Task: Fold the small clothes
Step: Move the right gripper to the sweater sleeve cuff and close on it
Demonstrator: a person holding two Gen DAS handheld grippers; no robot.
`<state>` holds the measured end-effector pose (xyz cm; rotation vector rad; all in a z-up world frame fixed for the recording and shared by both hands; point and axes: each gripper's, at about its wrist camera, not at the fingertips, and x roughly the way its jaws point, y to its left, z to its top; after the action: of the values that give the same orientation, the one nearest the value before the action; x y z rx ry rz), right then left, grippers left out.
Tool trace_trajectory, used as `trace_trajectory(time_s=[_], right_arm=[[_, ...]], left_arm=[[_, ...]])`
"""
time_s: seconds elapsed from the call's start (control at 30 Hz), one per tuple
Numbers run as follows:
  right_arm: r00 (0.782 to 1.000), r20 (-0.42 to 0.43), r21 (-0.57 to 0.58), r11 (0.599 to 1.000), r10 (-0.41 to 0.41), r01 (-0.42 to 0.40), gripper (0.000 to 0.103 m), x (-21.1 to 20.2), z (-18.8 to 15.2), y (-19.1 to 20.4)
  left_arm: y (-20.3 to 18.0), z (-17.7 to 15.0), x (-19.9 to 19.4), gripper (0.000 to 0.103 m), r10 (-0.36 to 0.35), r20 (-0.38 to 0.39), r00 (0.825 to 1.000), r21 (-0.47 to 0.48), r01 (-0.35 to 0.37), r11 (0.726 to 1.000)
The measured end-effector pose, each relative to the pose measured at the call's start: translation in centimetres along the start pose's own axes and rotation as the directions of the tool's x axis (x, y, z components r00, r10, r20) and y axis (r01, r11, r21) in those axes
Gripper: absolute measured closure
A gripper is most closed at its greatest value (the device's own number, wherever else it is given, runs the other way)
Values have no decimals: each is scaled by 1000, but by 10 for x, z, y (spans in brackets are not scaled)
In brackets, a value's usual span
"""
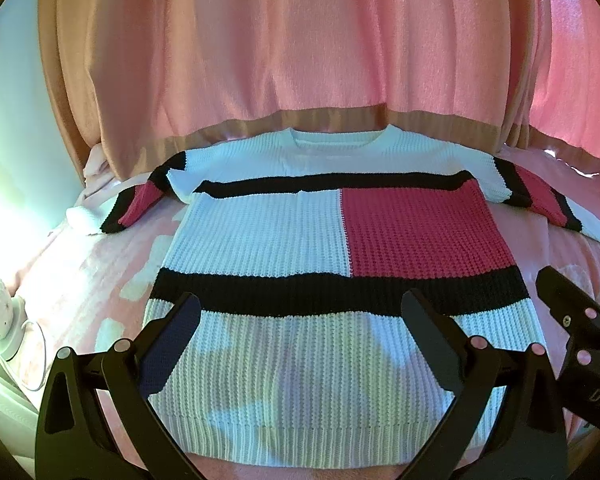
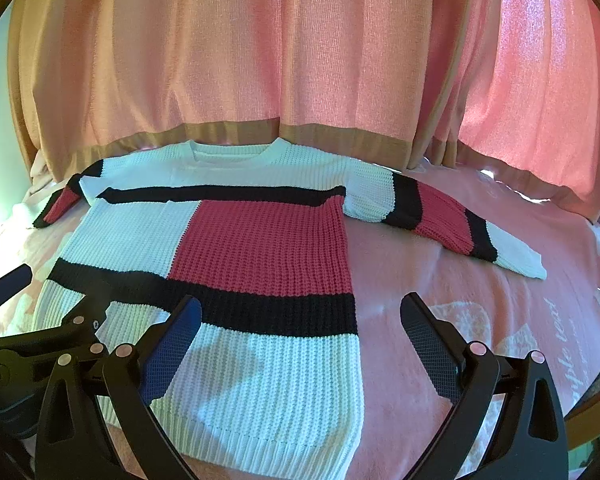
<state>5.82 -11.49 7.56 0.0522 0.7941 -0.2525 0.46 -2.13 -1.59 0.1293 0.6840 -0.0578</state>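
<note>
Nearest the left wrist camera, the left gripper (image 1: 300, 340) has its two black fingers (image 1: 172, 344) spread wide and holding nothing, poised over the ribbed hem of the chunky white, black and red colour-block knitted sweater (image 1: 300, 248); whether the tips touch the knit cannot be told. The right gripper (image 2: 300, 340) is likewise wide apart and empty, one finger (image 2: 176, 344) over the sweater's lower right part, the other over the pink printed blanket (image 2: 440, 264) just beside it. The sweater lies flat and face up on that blanket, its long axis running away from the cameras, hem near, round neckline far, both sleeves stretched out sideways. Behind the neckline hangs a pink curtain with a tan border (image 1: 300, 60)
</note>
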Motion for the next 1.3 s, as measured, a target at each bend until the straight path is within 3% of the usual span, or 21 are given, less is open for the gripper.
trace_trajectory(time_s=[0.3, 0.47, 0.53, 0.57, 0.67, 0.8, 0.9, 1.0, 1.2, 1.3], right_arm=[[1000, -9, 11, 1000, -5, 6, 5, 5, -2, -4], [999, -15, 30, 999, -43, 43, 5, 17, 8, -28], [996, -15, 32, 996, -84, 85, 5, 24, 27, -55], [998, 19, 28, 998, -60, 59, 5, 29, 40, -72], [991, 37, 110, 986, -132, 127, 5, 40, 85, -145], [954, 83, 193, 944, -287, 267, 5, 35, 109, -208], [967, 83, 196, 956, -240, 220, 5, 27, 95, -197], [993, 54, 139, 986, -106, 97, 5, 27, 73, -154], [999, -15, 54, 998, 37, -36, 5, 37, 42, -89], [998, -30, 25, 998, 59, -58, 5, 41, 35, -71]], left_arm=[[-1, 0, 2, 5, 0, -7, 1000, 4, 1, 1000], [-3, 4, 11, 5, 4, -36, 999, -7, -5, 1000], [-6, 15, 14, 5, -2, -48, 999, 11, 3, 1000], [-6, 21, 16, 5, -9, -55, 998, 20, 10, 1000], [-8, 46, 19, 5, -32, -35, 999, 32, 33, 999], [-16, 62, 26, 5, 15, 46, 999, 100, -19, 995], [-14, 55, 36, 5, 41, 32, 999, 90, -44, 995], [-9, 50, 46, 5, 43, -25, 999, 61, -42, 997], [-4, 49, 38, 5, 61, -9, 998, 25, -60, 998], [-7, 51, 35, 5, 47, -2, 999, 13, -47, 999]])
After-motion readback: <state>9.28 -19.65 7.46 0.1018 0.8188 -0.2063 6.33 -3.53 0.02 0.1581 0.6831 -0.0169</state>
